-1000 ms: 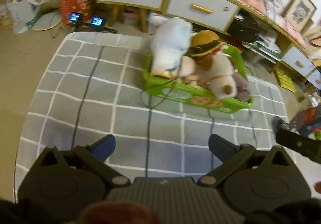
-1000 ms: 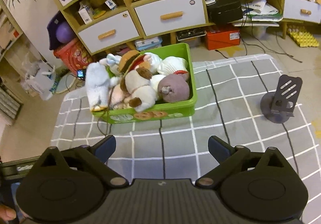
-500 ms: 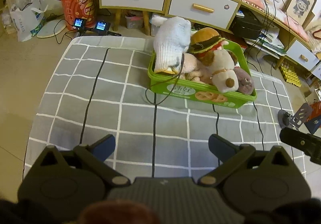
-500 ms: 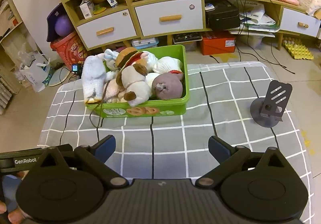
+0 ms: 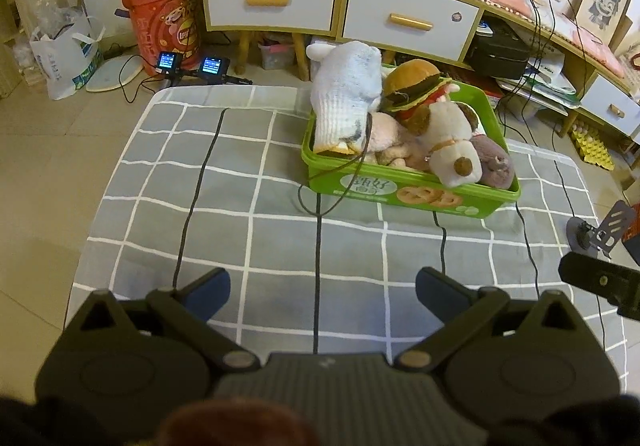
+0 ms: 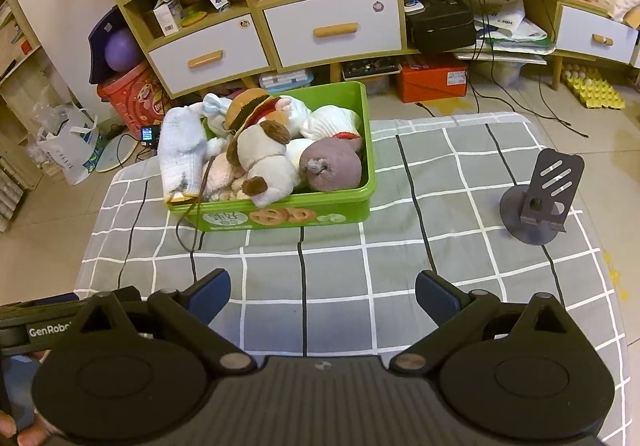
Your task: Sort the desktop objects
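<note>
With both your left gripper and right gripper spread wide and empty, the toys sit heaped in the green bin at 11 o'clock, so watch the cord trailing over its rim.

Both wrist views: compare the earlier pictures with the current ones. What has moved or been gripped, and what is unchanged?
Both tongs, left and right, have drawn back from the green bin, so more of the checked cloth shows and the bin looks farther off. Nothing was gripped or let go. Both tongs stayed open and empty; the plush toys stayed in the bin, the phone stand on the cloth.
</note>
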Motion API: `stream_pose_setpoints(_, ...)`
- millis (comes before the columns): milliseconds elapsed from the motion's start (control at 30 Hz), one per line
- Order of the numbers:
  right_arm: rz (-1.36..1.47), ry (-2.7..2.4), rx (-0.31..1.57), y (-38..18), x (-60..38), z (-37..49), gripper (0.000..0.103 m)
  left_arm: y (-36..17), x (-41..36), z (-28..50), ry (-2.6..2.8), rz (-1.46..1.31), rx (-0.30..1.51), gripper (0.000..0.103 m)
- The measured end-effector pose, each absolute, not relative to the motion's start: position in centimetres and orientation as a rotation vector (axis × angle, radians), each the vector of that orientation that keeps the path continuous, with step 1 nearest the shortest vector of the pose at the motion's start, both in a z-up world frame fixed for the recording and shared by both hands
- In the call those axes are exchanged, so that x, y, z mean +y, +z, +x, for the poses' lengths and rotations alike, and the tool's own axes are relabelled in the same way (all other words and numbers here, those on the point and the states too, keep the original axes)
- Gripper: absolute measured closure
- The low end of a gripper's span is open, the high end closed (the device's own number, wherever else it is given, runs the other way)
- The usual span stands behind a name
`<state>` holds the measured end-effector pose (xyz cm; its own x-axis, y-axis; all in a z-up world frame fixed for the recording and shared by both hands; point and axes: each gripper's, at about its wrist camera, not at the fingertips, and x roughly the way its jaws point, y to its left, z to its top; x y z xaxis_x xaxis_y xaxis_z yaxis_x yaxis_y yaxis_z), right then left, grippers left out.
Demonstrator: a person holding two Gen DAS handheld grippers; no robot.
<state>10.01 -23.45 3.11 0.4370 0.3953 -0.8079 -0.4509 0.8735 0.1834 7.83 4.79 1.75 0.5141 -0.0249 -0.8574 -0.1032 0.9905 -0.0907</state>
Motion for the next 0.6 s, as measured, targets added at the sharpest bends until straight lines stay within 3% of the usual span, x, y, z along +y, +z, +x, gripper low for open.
stream_pose_setpoints(600,-0.095,0.535,0.992,2.59,-22.53,9.50,0.003,1.57,4.82,7.54,0.041,-0.136,1.039,0.001)
